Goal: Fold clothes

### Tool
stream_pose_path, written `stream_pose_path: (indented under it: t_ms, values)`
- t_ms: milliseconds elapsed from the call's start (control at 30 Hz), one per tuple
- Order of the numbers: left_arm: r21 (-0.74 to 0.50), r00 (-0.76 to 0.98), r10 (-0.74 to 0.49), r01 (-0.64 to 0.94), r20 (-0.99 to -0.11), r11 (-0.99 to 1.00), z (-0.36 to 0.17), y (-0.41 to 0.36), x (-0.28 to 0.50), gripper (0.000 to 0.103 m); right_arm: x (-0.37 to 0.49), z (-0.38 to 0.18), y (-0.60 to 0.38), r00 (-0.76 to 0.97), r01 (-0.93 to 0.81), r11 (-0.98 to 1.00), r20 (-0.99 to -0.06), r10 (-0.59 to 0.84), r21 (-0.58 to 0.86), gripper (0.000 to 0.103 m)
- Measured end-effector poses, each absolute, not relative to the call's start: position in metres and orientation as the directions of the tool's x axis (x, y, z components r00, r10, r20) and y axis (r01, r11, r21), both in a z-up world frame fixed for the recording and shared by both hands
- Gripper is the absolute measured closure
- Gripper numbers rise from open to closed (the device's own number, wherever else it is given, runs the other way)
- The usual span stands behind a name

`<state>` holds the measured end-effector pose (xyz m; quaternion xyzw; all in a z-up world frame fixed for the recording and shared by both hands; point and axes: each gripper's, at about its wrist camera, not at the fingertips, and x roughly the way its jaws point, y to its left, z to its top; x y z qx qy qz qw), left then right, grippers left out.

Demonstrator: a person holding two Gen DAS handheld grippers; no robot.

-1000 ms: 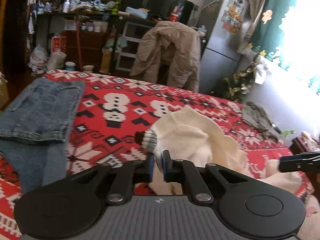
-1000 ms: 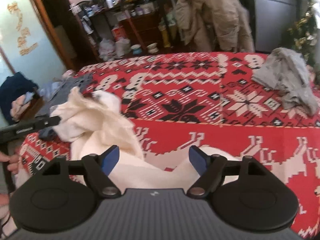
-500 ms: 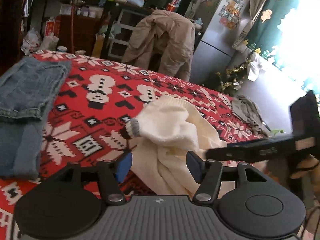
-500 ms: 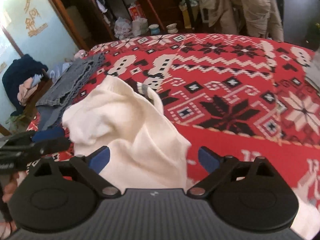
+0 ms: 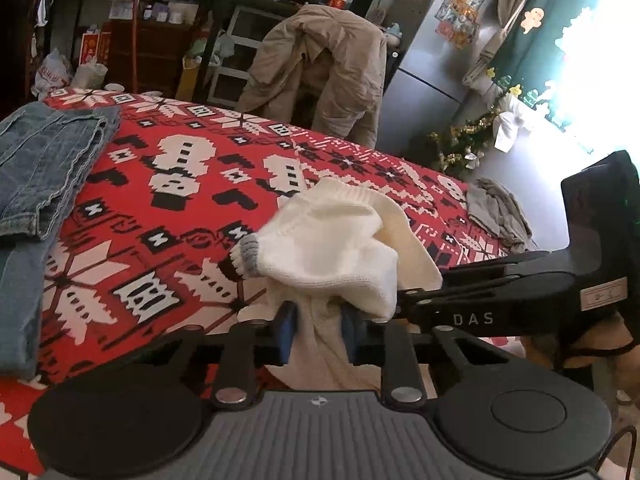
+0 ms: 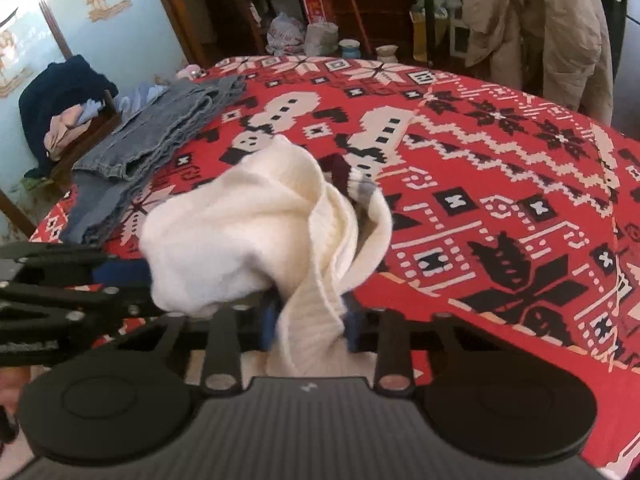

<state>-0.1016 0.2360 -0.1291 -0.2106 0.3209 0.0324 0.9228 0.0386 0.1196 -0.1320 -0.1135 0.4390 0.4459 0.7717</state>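
Both grippers have closed in the last second. The left gripper, which let go half a second ago, now pinches a bunched fold of the cream knit sweater between its blue pads, and the right gripper, wide open until now, clamps a twisted strand of the same garment. The sweater hangs bunched between the two tools, lifted above the red patterned blanket (its grey-striped cuff dangles free). Judging from this, the next step is spreading it flat before folding. Folded jeans lie well apart at the blanket's left edge.
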Motion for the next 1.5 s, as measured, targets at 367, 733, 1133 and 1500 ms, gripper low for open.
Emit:
stream_pose_path:
  t_ms: [367,733,1133,1500]
  values:
    - [-0.393,0.856,-0.138,-0.081,-0.498,0.916,-0.085,0.241,0.002,0.088,0.101,-0.075,0.089,0.341,-0.694,0.666,-0.689,0.639,0.274,0.083]
    - [-0.341,0.783,-0.194,-0.024,-0.591,0.94,-0.094,0.229,0.187,0.09,0.246,-0.053,0.074,0.462,-0.563,0.805,-0.736,0.495,0.187,0.083]
    - [-0.423,0.754,-0.226,-0.075,-0.616,0.903,-0.108,0.242,0.192,0.056,0.306,-0.102,0.045,0.481,-0.495,0.846,-0.749,0.456,0.198,0.056]
    - [-0.359,0.738,-0.226,-0.023,-0.636,0.933,-0.092,0.197,0.062,0.054,0.158,-0.072,-0.029,0.515,-0.531,0.825,-0.699,0.497,0.196,0.035]
